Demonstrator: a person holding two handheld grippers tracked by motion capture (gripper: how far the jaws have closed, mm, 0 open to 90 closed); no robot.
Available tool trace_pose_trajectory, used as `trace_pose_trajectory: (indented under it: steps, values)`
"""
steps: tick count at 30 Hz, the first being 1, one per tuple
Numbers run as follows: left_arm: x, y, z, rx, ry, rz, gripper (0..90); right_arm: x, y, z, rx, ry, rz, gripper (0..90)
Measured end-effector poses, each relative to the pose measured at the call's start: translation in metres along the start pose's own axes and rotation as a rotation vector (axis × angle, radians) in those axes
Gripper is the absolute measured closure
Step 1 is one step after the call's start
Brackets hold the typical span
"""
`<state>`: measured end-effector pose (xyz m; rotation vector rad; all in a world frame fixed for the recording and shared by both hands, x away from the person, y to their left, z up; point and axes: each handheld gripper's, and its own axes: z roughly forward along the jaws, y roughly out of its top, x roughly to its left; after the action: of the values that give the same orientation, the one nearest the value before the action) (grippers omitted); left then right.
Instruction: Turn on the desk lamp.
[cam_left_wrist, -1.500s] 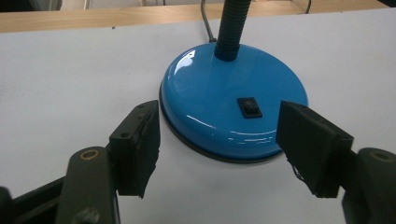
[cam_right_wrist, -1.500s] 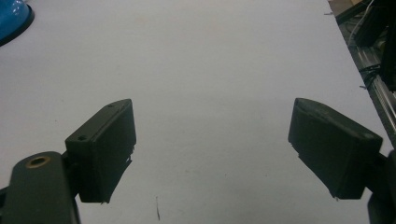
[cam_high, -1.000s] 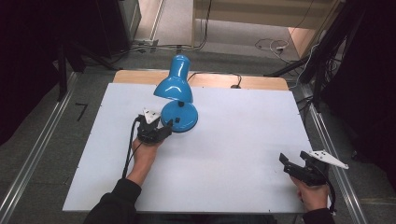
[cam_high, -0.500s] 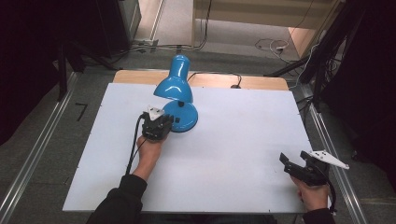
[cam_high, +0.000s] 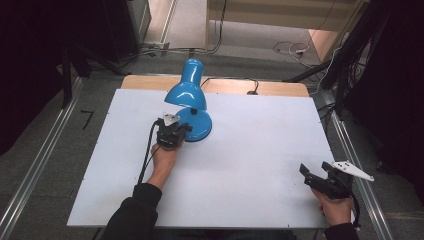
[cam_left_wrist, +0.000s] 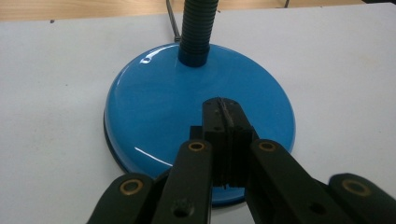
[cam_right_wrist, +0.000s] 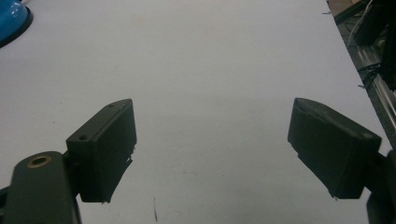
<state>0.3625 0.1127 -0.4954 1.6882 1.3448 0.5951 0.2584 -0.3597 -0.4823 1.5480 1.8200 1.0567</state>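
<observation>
A blue desk lamp (cam_high: 188, 93) stands at the back middle of the white table (cam_high: 260, 150), its shade bent over its round base (cam_high: 200, 126). In the left gripper view the glossy base (cam_left_wrist: 154, 102) lies just under the jaws, with the ribbed neck (cam_left_wrist: 196, 28) rising behind. My left gripper (cam_high: 176, 132) is shut, its jaws pressed together (cam_left_wrist: 226, 112) over the near part of the base with nothing between them. My right gripper (cam_high: 309, 174) rests near the table's front right corner, open (cam_right_wrist: 212, 140) over bare table.
The lamp's black cable (cam_high: 250, 87) runs off over the wooden strip at the table's back edge. Metal rails (cam_high: 45, 160) flank the table on both sides. A corner of the lamp base (cam_right_wrist: 11, 21) shows far off in the right gripper view.
My left gripper has shifted right and forward, from beside the lamp base to over its near edge. The right gripper has stayed put.
</observation>
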Motion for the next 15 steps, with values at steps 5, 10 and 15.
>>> trace_pose_trajectory:
  steps: [5, 10, 15]
  values:
    - [-0.0007, -0.0002, 0.0047, 0.008, -0.003, 0.002, 90.0, -0.0001, 0.0001, -0.0005, -0.003, 0.003, 0.003, 14.1]
    - [0.0002, -0.0014, 0.0076, 0.01, -0.005, -0.011, 90.0, -0.0009, 0.0, -0.0005, -0.001, 0.003, 0.005, 14.1]
    - [0.0023, -0.0013, 0.0097, 0.005, -0.012, -0.032, 90.0, -0.0017, 0.0002, -0.0007, -0.004, 0.003, 0.005, 14.2]
